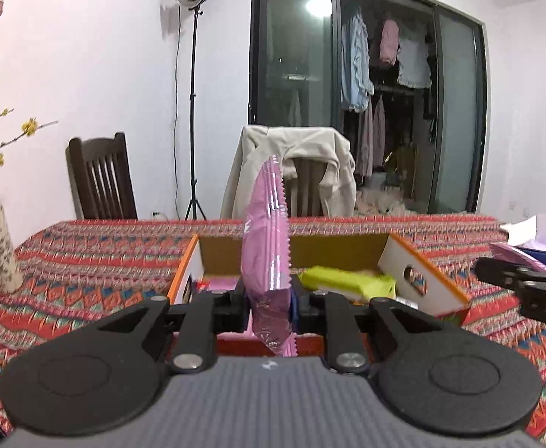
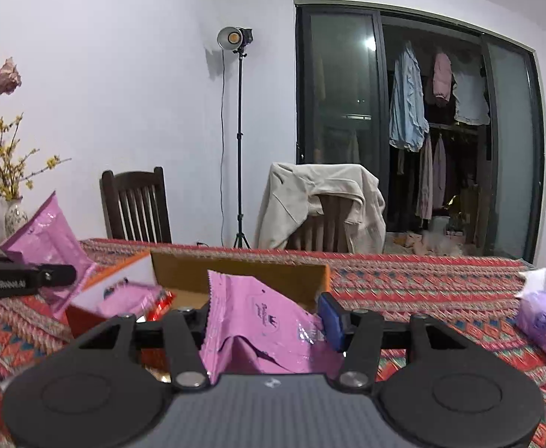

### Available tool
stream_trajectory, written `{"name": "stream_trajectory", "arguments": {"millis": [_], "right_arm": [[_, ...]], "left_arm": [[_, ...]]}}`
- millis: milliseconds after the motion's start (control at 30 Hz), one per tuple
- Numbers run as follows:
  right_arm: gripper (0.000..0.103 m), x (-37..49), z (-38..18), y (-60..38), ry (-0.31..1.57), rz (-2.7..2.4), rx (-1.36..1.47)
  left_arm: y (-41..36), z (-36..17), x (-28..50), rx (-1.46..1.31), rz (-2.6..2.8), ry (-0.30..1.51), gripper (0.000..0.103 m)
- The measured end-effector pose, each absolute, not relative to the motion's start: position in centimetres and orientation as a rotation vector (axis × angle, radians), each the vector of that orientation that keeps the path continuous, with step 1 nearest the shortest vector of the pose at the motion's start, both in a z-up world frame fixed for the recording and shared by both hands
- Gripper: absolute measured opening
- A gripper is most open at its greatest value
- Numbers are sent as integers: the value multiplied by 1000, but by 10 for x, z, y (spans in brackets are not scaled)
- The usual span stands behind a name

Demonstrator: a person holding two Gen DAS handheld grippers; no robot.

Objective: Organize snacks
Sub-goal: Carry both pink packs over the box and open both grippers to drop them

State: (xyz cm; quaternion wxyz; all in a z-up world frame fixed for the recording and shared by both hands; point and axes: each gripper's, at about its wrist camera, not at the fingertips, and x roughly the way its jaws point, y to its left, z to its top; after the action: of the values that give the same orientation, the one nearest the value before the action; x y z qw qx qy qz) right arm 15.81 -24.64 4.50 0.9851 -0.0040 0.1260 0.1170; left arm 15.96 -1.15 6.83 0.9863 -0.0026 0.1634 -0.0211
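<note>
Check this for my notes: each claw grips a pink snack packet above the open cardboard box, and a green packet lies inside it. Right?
One slip: the packet inside the box is yellow-green, as the left wrist view shows. Both the left claw and right claw do grip pink packets.

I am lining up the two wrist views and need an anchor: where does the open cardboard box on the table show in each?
Left wrist view: the cardboard box sits at centre, just beyond the jaws, partly behind an upright pink packet.
Right wrist view: the box lies left of centre, behind another pink packet.
Shared landmark: the jacket-draped chair behind the table.
</note>
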Motion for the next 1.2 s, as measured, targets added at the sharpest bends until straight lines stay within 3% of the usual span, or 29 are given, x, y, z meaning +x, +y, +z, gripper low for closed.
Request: {"name": "stream_trajectory", "arguments": {"millis": [333, 1000, 1033, 1067, 1100, 1133, 1167, 1200], "right_arm": [[53, 214, 63, -205, 250, 232, 10], [53, 264, 18, -196, 305, 223, 34], [55, 264, 17, -197, 310, 223, 39], [55, 265, 17, -199, 310, 220, 45], [60, 265, 16, -200, 313, 223, 47], [72, 266, 15, -202, 316, 225, 55], [92, 266, 15, -203, 316, 226, 65], [101, 265, 15, -205, 314, 227, 75]], "left_arm": [[-9, 82, 206, -62, -6, 290, 20], [2, 45, 257, -67, 27, 344, 21], [4, 44, 257, -70, 28, 333, 24], [6, 45, 255, -77, 27, 324, 36], [8, 45, 253, -90, 29, 318, 57], [10, 45, 251, -103, 38, 304, 69], [11, 46, 249, -108, 52, 286, 90], [11, 47, 245, -107, 70, 269, 103]]}}
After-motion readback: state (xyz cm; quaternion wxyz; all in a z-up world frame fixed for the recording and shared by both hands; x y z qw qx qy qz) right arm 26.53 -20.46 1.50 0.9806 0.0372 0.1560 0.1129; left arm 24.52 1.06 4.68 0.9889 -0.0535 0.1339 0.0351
